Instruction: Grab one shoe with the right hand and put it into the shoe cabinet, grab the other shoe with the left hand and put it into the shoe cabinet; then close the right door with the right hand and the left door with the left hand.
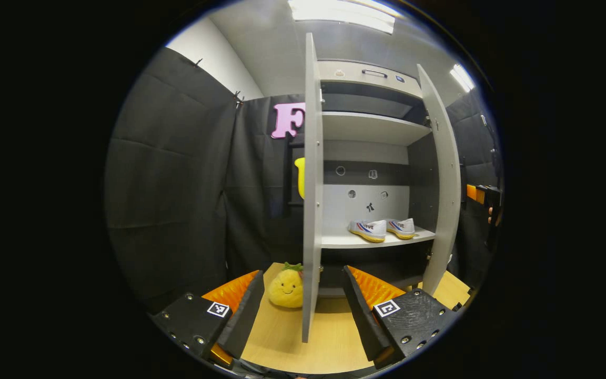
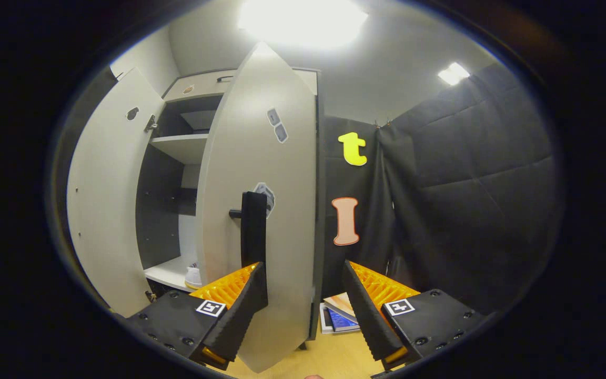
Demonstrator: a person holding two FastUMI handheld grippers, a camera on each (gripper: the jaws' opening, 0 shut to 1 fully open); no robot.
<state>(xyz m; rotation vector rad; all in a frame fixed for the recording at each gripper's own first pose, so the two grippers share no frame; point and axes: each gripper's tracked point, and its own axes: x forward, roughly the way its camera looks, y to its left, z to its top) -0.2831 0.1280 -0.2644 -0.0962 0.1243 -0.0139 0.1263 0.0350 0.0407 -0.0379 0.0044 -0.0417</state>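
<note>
**Two shoes on the shelf, both cabinet doors open**

Two grippers are held in front of the shoe cabinet (image 1: 371, 158), each with its fingers spread apart and nothing between them. In the left gripper view, the left gripper (image 1: 303, 310) sits low over the wooden floor (image 1: 329, 342), its fingers straddling the thin front edge of the left door (image 1: 312, 184), which stands edge-on to the camera and touches neither finger. Just behind the near finger, at the foot of that door, a yellow plush toy (image 1: 286, 288) with a smiling face rests on the floor.

In the right gripper view, the right gripper (image 2: 305, 305) is close to the outer face of the right door (image 2: 255, 210). Its left finger lies in front of the door's lower part, just below the dark vertical handle (image 2: 253, 226); whether it touches the panel I cannot tell. The other finger stands clear of the door's edge. Past that finger, a few books (image 2: 337, 316) lie on the floor beside the cabinet's side.

Farther in, both shoes (image 1: 382, 229) sit side by side on the lower shelf (image 1: 345, 241), towards its right end near the right door, toes pointing left. They are white with yellowish soles. The shelf above them holds nothing. At the far right edge of the left gripper view, part of the right gripper can be seen beyond the right door.
</note>
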